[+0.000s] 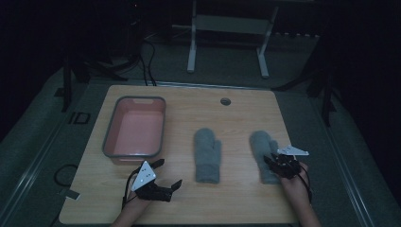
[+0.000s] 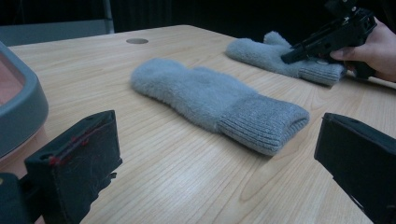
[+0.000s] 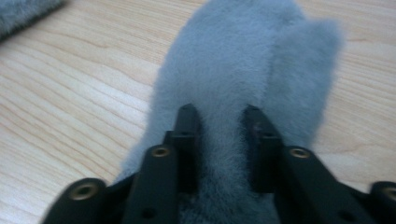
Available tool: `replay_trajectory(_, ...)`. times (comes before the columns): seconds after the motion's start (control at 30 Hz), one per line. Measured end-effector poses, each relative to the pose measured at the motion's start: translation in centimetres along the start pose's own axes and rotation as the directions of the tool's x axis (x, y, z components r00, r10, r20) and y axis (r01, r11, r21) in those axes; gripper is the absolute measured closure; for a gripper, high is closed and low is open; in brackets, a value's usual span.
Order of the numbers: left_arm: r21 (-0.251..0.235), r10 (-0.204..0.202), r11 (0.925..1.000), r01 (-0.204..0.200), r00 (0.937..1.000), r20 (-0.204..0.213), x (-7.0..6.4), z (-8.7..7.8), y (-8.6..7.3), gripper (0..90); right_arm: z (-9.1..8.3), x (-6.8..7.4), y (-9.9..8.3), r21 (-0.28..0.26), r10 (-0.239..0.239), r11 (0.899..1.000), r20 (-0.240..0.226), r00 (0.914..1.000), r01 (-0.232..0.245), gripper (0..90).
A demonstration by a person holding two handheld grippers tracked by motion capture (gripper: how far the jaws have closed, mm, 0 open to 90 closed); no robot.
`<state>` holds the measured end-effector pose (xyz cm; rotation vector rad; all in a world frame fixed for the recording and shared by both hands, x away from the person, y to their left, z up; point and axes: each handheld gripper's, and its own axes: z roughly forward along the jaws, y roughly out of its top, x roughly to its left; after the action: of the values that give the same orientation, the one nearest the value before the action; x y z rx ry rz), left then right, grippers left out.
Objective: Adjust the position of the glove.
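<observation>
Two grey fuzzy mittens, ribbed cuffs, flat on wooden tabletop (image 1: 236, 113), well apart, side by side. Right mitten (image 1: 265, 153): fingertip end away from person, thumb on its right side, cuff toward near edge; right claw (image 3: 219, 116) jaws straddle strip of pile at cuff end, narrow gap. Middle mitten (image 1: 207, 153): lies straight, cuff toward person, thumb at right, untouched

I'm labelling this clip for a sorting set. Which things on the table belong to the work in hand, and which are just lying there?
In the job:
right mitten, with the right gripper closing on a fold of it
left mitten
left gripper, open

Lying about:
pink tub
table's cable hole
</observation>
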<state>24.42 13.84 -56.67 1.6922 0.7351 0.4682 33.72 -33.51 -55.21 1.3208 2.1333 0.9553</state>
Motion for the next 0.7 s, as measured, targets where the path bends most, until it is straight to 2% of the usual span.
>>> replay_trajectory(0.03,-0.001,0.001,1.0,-0.001,1.0,0.0,0.0,0.0,0.0,0.5,0.0,0.0,0.0,-0.005,0.029,1.0,0.001,0.9996,-0.029,76.3)
replay_trajectory(0.13,-0.001,0.001,1.0,-0.001,1.0,-0.003,0.0,0.0,0.0,0.6,-0.1,0.4,0.2,-0.009,0.053,0.999,0.032,0.9981,-0.052,80.2)
replay_trajectory(0.2,-0.003,0.0,1.0,0.0,1.0,-0.004,0.0,0.0,0.0,0.5,-0.4,0.8,0.6,-0.015,0.089,0.996,0.049,0.9949,-0.088,81.4)
replay_trajectory(0.27,-0.003,-0.001,1.0,0.0,1.0,-0.005,0.0,0.0,0.0,0.5,-0.9,1.5,1.2,-0.033,0.093,0.995,0.073,0.993,-0.09,81.7)
replay_trajectory(0.33,-0.003,-0.001,1.0,0.001,1.0,-0.005,0.0,0.0,0.0,0.5,-1.4,2.1,2.0,-0.053,0.122,0.992,0.071,0.99,-0.118,81.8)
replay_trajectory(0.5,-0.004,0.001,1.0,-0.001,1.0,-0.006,0.0,-0.1,0.0,0.5,-2.4,4.2,3.9,-0.091,0.124,0.989,0.113,0.9858,-0.114,81.7)
replay_trajectory(0.6,-0.005,0.001,1.0,-0.001,1.0,-0.006,0.0,-0.1,0.1,0.5,-2.8,5.1,4.8,-0.113,0.171,0.981,0.099,0.9804,-0.159,81.7)
replay_trajectory(0.67,-0.008,0.001,1.0,-0.001,1.0,-0.005,0.0,-0.1,0.1,0.5,-3.1,5.7,5.4,-0.128,0.189,0.976,0.093,0.9776,-0.177,81.6)
replay_trajectory(0.7,-0.007,0.006,1.0,-0.006,1.0,-0.003,-0.1,-0.2,0.1,0.5,-3.2,6.2,5.7,-0.135,0.184,0.976,0.099,0.9778,-0.17,81.7)
